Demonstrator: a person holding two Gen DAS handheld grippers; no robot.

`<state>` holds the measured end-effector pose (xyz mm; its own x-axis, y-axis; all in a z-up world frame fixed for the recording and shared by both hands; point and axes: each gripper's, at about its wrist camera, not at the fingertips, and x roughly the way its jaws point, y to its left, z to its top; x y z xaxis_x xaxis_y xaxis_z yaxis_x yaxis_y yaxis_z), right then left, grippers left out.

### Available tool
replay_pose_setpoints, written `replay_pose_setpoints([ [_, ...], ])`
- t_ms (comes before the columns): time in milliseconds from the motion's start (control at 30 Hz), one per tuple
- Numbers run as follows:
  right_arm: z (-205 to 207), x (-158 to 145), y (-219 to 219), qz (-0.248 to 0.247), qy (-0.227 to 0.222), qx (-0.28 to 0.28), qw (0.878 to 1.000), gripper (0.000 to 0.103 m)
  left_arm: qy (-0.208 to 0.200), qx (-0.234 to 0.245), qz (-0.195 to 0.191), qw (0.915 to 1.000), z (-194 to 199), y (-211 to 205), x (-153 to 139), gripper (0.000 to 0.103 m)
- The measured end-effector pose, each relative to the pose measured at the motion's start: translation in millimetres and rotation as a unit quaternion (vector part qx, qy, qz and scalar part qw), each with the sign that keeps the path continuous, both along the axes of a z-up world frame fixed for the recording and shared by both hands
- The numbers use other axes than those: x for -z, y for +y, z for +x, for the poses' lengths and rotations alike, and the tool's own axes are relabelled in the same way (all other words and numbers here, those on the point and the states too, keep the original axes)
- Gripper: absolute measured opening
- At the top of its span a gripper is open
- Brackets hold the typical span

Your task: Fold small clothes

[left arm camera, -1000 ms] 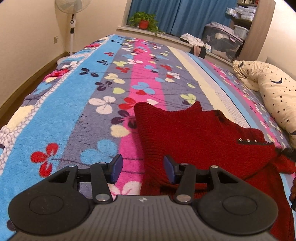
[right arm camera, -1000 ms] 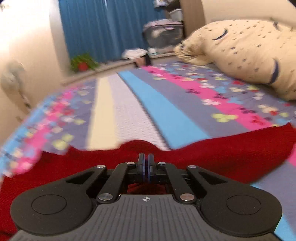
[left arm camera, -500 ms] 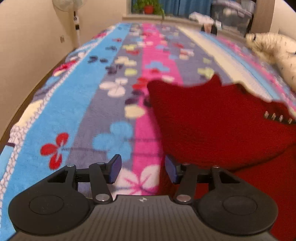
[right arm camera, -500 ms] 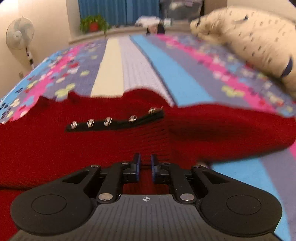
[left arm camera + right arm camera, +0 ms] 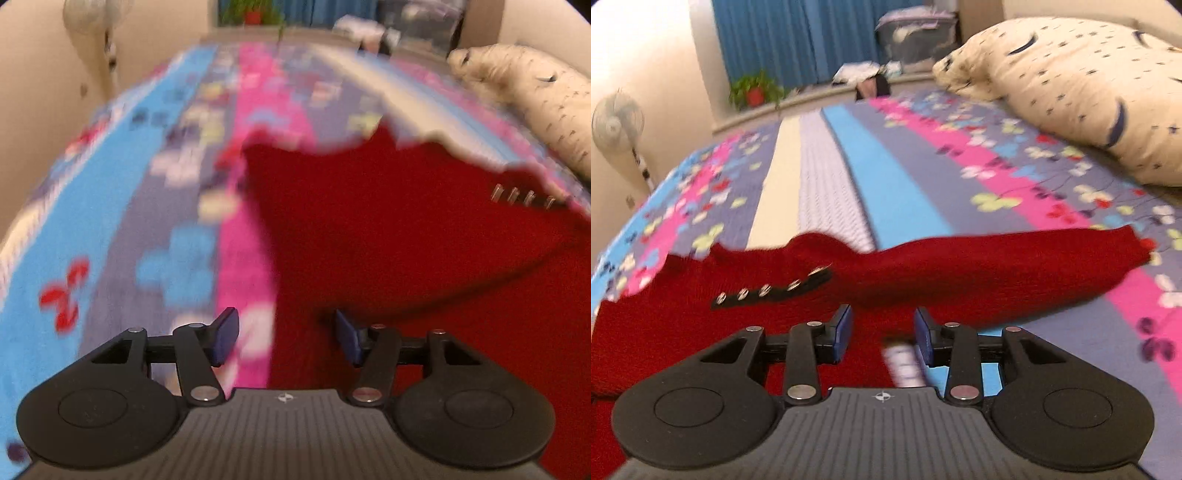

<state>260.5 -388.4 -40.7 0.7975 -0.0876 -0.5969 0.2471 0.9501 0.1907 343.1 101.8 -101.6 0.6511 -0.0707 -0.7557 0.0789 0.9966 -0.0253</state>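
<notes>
Bedroom scene: dark red knitted sweater (image 5: 923, 266) lies across the striped floral bedspread (image 5: 905, 192) toward the bed's near edge. Right gripper (image 5: 882, 328), clenched a second ago, has released it; left gripper (image 5: 286, 334) stays released. One fold apparently finished.

Your sweater (image 5: 388, 229) lies spread on the bed (image 5: 110, 221), with its strip of snaps (image 5: 775, 290) toward the far edge. Your left gripper (image 5: 284, 336) sits over the sweater's left edge; your right gripper (image 5: 882, 328) sits over its near right edge, one sleeve (image 5: 1015, 258) stretching off to the right. The pillow (image 5: 1071, 85) rests on the bed, behind and right of the sweater. A fan (image 5: 617, 122) stands beside the bed's far left corner.
</notes>
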Motion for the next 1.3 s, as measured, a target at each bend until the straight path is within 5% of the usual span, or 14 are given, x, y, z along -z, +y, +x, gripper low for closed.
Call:
replay_pose_setpoints([
  [200, -55, -12, -50, 0.011, -0.015, 0.056, 0.998, 0.039, -0.076, 0.018, -0.004, 0.9969, -30, -9, -36, 0.057],
  [433, -97, -4, -92, 0.079, -0.027, 0.125, 0.989, 0.038, -0.108, 0.046, -0.021, 0.9929, -90, -39, -68, 0.061],
  [500, -104, -5, -97, 0.071, -0.031, 0.130, 0.989, 0.025, -0.111, 0.054, -0.025, 0.9920, -115, -58, -71, 0.062],
  [533, -108, -6, -101, 0.071, -0.039, 0.132, 0.988, 0.012, -0.111, 0.060, -0.025, 0.9917, -123, -68, -69, 0.062],
  [600, -116, -6, -110, 0.080, -0.049, 0.148, 0.985, 0.004, -0.110, 0.081, -0.023, 0.9904, -143, -93, -58, 0.062],
  [733, -122, 5, -129, 0.101, -0.035, 0.174, 0.979, 0.003, -0.109, 0.108, -0.027, 0.9878, -163, -141, -23, 0.062],
  [900, -122, 10, -147, 0.105, -0.044, 0.169, 0.979, 0.005, -0.132, 0.082, -0.031, 0.9874, -173, -181, 11, 0.062],
  [1067, -116, 20, -173, 0.132, -0.059, 0.172, 0.974, 0.005, -0.174, 0.047, -0.030, 0.9832, -191, -185, 43, 0.061],
  [1300, -71, 62, -220, 0.207, -0.076, 0.213, 0.952, 0.007, -0.194, 0.057, -0.012, 0.9793, -197, -193, 53, 0.065],
])
